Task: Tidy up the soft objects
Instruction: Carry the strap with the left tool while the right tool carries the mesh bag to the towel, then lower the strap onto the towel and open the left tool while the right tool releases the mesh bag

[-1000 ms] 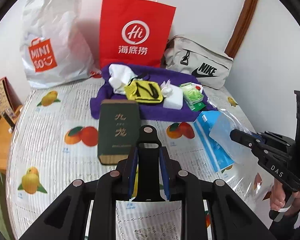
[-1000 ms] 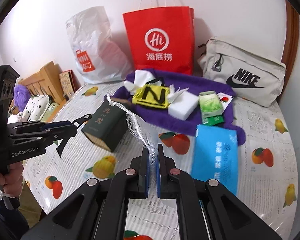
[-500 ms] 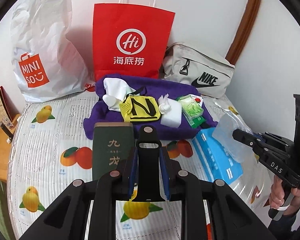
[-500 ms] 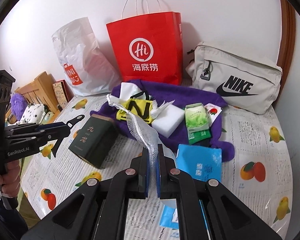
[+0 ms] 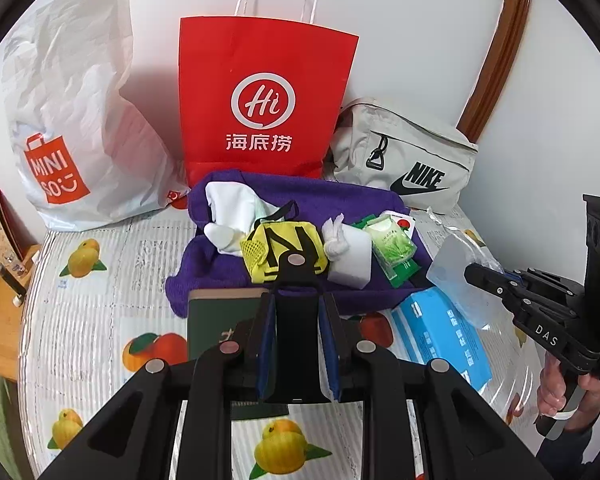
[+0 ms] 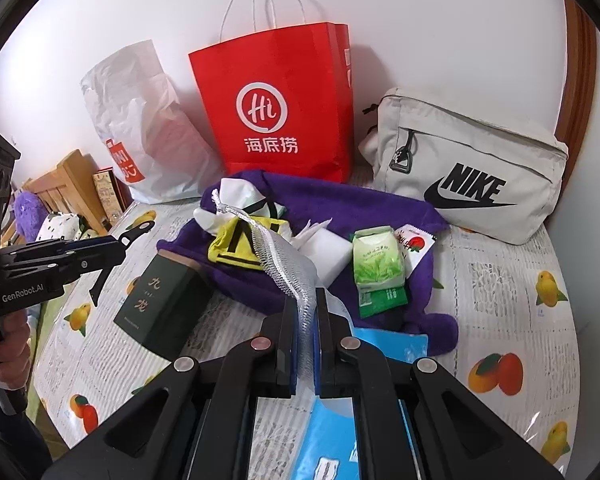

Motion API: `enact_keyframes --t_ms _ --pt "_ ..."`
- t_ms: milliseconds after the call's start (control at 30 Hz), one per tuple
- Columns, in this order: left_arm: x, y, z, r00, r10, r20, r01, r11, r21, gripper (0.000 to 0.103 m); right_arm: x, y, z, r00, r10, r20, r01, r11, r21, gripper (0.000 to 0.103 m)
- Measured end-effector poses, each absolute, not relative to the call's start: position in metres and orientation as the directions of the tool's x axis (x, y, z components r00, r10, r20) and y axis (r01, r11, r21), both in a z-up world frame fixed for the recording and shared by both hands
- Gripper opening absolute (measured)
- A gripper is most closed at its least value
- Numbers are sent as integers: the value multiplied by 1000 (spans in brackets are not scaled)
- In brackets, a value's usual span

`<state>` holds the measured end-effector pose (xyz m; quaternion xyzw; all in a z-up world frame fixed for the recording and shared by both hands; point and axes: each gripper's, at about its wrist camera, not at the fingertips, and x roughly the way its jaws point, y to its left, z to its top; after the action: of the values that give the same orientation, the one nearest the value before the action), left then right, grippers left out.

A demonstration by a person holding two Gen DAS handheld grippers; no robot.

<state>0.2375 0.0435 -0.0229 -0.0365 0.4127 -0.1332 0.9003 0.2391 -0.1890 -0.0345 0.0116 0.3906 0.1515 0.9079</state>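
My right gripper (image 6: 305, 316) is clamping the edge of a clear plastic bag (image 6: 290, 260), pads pressed flat on its ridged seal; the bag is hanging above the table (image 6: 500, 280), over the blue packet (image 6: 392, 344). My left gripper (image 5: 298, 316) is gripping a black clip (image 5: 296, 300) between narrow jaws. On the purple towel (image 5: 220, 264) are lying a white cloth (image 5: 230, 210), a yellow pouch (image 5: 278, 246), a white sponge (image 5: 350, 258) and a green packet (image 5: 392, 242). The dark green box (image 6: 160, 300) is standing just beside the towel.
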Motion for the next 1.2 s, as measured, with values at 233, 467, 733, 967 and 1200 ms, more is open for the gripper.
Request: enact_keyframes --t_ms 233,467,733,967,1200 --pt "256 41 -20 625 -271 -732 211 962 -175 21 257 -194 -34 656 274 -704 -252 958 138 6" --pt "269 34 -19 623 -273 -734 225 960 -166 21 272 -196 -35 657 270 -704 -248 959 136 6" --pt "289 27 -21 604 -273 -749 236 959 -159 21 294 -202 -41 653 256 -713 -234 963 132 6" --pt "312 23 -29 593 -276 -757 231 958 -169 21 317 -209 -48 650 235 -722 -217 969 120 6" --pt "336 18 -43 570 -271 -776 231 959 -165 21 343 -210 -59 640 231 -733 -215 970 118 6"
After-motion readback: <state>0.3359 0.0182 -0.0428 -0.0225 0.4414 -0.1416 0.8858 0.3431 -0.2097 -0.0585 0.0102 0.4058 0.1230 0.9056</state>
